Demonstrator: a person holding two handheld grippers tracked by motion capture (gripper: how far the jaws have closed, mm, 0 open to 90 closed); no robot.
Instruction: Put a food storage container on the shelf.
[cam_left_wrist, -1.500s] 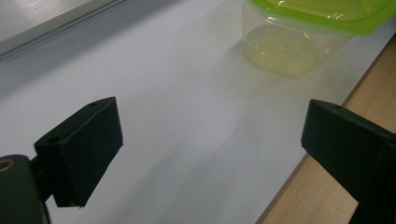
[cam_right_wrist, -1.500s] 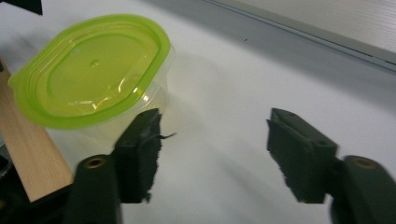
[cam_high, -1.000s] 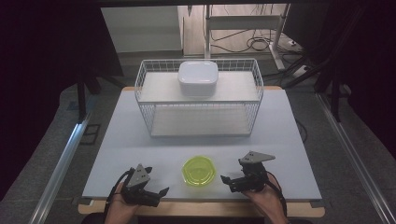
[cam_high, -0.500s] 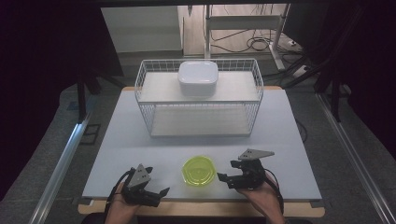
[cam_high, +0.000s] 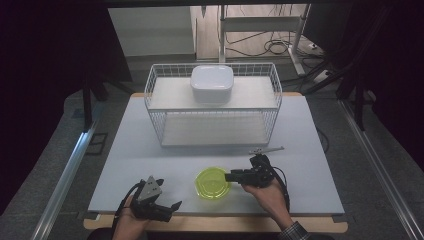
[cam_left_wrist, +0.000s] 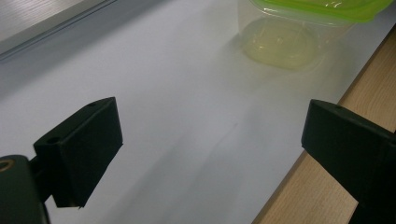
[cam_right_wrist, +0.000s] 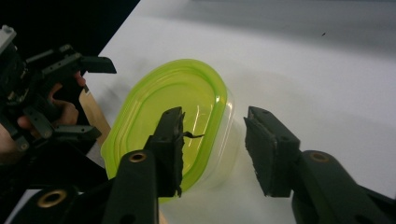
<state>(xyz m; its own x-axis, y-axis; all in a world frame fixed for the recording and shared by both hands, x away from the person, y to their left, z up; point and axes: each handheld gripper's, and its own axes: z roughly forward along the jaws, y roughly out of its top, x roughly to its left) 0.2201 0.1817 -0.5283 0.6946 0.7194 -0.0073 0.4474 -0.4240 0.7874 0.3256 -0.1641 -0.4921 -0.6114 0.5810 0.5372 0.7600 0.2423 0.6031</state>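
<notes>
High view: fixed overhead on the person's side, looking forward and down across the white table (cam_high: 150, 150) to the wire basket (cam_high: 212, 107) at the far side. Left gripper view: low, close to the table surface, facing the green-lidded container (cam_left_wrist: 317, 14) near the wooden front edge. Right gripper view: close, angled down over the same container (cam_right_wrist: 173, 116). All three views share it.

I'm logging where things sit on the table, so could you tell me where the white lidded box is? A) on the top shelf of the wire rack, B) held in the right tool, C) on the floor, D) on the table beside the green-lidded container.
A: the white box rests on the upper shelf of the wire rack, far behind the green-lidded container.
</notes>
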